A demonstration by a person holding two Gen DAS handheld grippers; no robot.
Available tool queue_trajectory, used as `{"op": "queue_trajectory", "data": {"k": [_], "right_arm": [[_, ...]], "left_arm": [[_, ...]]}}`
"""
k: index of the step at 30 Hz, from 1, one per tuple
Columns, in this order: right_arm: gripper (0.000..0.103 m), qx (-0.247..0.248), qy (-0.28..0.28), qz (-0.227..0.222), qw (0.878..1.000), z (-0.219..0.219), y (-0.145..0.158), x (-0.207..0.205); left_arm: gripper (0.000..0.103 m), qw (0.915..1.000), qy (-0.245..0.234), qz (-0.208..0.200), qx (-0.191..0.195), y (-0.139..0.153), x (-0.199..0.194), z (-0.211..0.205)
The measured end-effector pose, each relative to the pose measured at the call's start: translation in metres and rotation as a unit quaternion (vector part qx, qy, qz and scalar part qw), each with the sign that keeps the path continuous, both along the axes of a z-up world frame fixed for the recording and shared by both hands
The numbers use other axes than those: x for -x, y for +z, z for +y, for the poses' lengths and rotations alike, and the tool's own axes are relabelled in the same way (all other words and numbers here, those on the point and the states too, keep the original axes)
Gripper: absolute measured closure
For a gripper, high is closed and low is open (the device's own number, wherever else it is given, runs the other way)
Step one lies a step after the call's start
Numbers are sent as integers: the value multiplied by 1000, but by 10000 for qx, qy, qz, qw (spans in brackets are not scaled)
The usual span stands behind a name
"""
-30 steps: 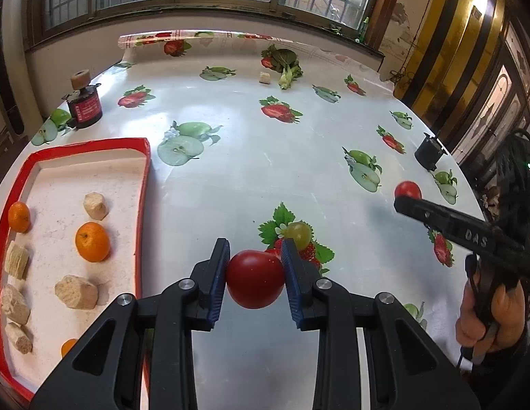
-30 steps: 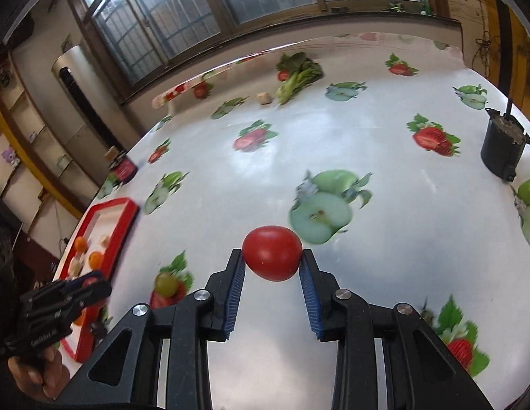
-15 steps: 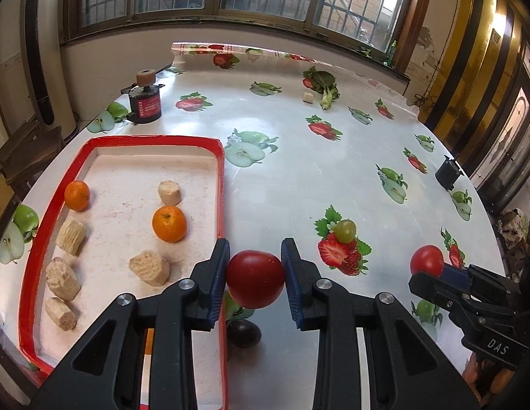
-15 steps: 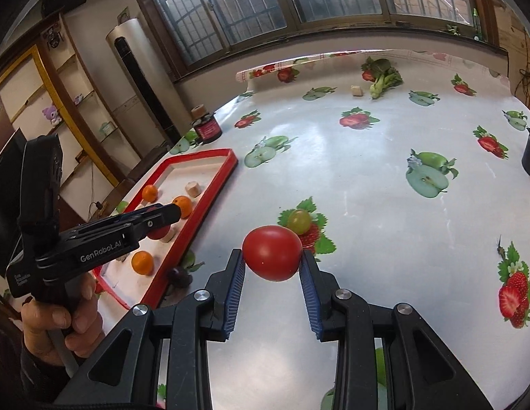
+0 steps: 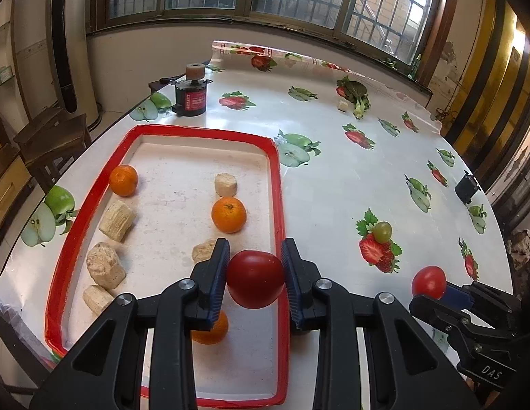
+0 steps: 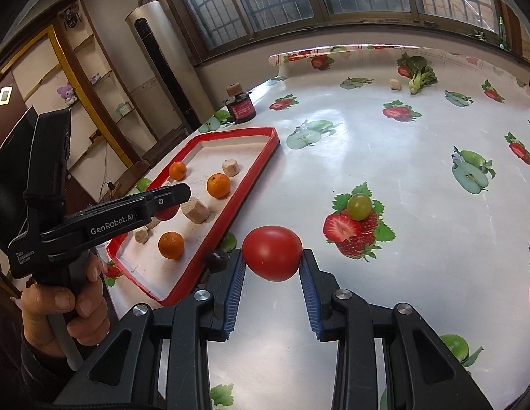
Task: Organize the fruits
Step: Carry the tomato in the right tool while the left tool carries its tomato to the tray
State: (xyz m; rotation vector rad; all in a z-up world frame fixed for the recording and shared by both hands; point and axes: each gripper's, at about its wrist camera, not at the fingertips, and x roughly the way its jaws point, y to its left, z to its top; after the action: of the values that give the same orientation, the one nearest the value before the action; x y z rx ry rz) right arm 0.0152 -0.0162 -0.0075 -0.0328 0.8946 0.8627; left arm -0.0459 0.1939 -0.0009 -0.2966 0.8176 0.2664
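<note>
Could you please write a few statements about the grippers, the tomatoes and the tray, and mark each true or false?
1. Each gripper holds a red tomato. True: the left gripper clamps the left tomato, the right gripper the right tomato.
2. The red tray holds only oranges. False: beige chunks lie there too.
3. A green grape sits on a printed strawberry. True.
4. The left tomato rests on the tray floor. False: it hangs above it in the left gripper.
</note>
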Motion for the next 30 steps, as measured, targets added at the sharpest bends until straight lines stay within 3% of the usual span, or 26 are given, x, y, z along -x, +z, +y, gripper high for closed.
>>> {"op": "queue_trajectory", "data": {"k": [30], "right_arm": [[69,-105,419,-110,9990,76,14,-15]], "left_arm": [[74,9994,301,139,-61,-4,0,40]]}}
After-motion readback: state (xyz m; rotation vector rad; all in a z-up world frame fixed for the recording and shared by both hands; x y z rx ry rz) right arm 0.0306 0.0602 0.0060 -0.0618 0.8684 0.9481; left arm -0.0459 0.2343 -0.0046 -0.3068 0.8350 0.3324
